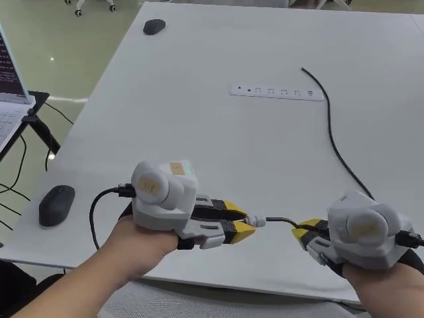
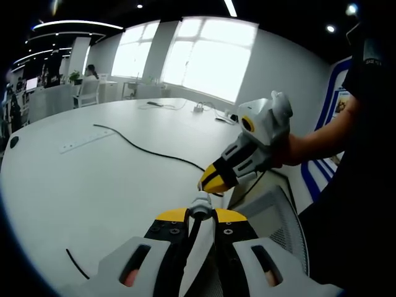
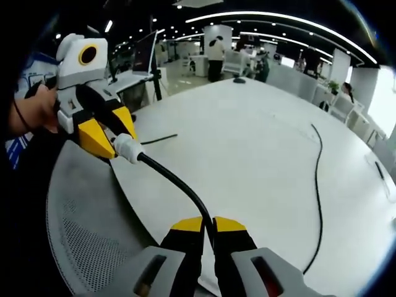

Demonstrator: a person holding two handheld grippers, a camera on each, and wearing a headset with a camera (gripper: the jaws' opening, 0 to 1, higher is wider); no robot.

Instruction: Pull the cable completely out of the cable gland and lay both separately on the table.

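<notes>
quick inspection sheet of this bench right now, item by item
surface: white table
job's things: gland with cable running into it, both held off the table, not yet apart
clutter: power strip, near mouse, far mouse, laptop
grippers: left tool shut on gland; right tool shut on cable
cables: long black lead and short black piece lying on the table
surroundings: open office, windows, mesh chair below the tools
</notes>
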